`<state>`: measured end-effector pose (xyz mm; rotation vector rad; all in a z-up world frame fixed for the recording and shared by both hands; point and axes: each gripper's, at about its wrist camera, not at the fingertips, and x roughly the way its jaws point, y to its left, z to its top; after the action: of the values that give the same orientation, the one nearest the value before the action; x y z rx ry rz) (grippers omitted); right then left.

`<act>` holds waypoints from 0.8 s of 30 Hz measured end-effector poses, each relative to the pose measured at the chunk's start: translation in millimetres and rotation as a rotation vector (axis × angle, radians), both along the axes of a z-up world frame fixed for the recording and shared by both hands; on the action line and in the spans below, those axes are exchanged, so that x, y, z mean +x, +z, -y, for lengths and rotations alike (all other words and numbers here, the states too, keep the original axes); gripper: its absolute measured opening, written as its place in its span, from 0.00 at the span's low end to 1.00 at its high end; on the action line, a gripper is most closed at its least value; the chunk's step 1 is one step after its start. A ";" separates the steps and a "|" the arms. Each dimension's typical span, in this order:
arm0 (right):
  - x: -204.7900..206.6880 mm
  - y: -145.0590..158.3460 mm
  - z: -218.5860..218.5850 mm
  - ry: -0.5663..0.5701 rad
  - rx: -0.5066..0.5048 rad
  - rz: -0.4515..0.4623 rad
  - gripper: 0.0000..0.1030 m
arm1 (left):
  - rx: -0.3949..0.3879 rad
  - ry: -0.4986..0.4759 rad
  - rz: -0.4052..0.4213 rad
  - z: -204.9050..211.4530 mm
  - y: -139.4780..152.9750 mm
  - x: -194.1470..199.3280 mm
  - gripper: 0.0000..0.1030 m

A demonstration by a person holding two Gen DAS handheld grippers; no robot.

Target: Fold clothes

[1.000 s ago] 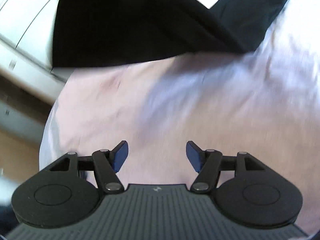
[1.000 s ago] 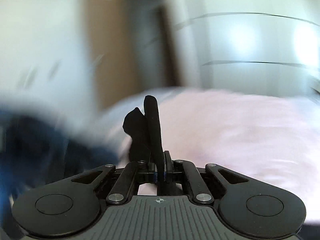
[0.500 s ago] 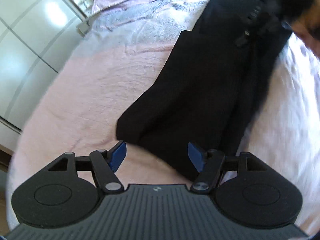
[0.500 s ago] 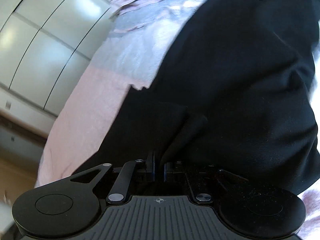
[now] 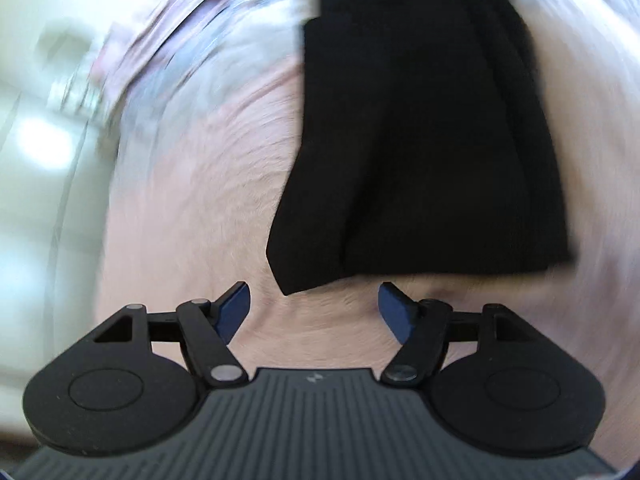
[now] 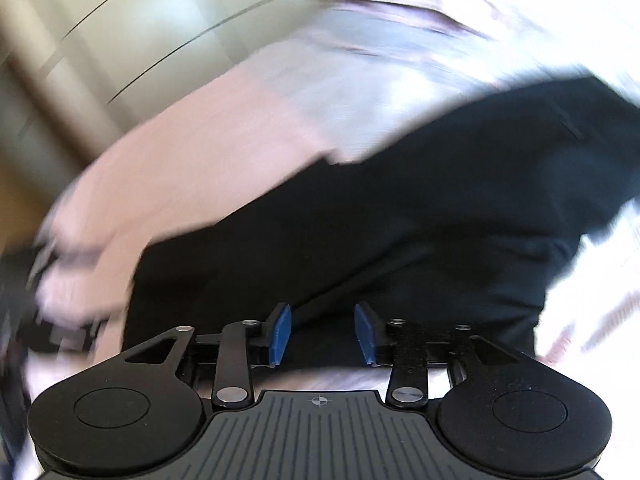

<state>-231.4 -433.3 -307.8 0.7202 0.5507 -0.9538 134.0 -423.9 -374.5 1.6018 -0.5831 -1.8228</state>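
Observation:
A black garment (image 5: 420,152) lies folded lengthwise on a pink bed sheet (image 5: 192,208). In the left wrist view its near hem lies just beyond my left gripper (image 5: 314,308), which is open and empty above the sheet. In the right wrist view the same black garment (image 6: 400,220) spreads across the sheet (image 6: 208,152). My right gripper (image 6: 322,332) is open with its blue pads over the garment's near edge, holding nothing. Both views are motion-blurred.
White wardrobe doors (image 6: 120,32) stand beyond the bed's far side and show in the left wrist view (image 5: 36,152) too. Crumpled pink and grey bedding (image 5: 168,40) lies at the head of the bed. A dark patterned object (image 6: 52,332) sits at the left edge.
My right gripper has let go of the black garment and opened. The garment now lies flat on the sheet. My left gripper has drawn back to just short of its hem.

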 end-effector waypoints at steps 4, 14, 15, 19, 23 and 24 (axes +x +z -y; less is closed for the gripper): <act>85.6 7.0 -51.8 0.281 -0.210 -0.142 0.70 | -0.075 -0.226 0.092 -5.5 -27.3 21.1 0.66; 258.2 -70.8 -77.1 0.590 -0.424 -0.650 0.70 | -0.274 -0.586 0.110 -6.0 -71.7 57.9 0.74; 255.3 -73.5 -74.3 0.586 -0.428 -0.660 0.60 | -0.281 -0.608 0.118 -3.5 -76.4 57.5 0.74; 237.9 -57.2 -72.4 0.570 -0.405 -0.639 0.13 | -0.296 -0.652 0.150 12.0 -90.0 53.4 0.59; 211.0 -26.9 -81.5 0.558 -0.371 -0.575 0.11 | -0.228 -0.580 0.131 33.5 -84.8 43.3 0.15; 208.7 -23.2 -81.0 0.552 -0.362 -0.566 0.11 | -0.214 -0.569 0.120 36.9 -82.1 42.0 0.12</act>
<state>-22.7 -352.3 -331.0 -0.0537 0.9794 -0.6948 176.0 -460.8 -456.5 1.5005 -1.3519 -1.9694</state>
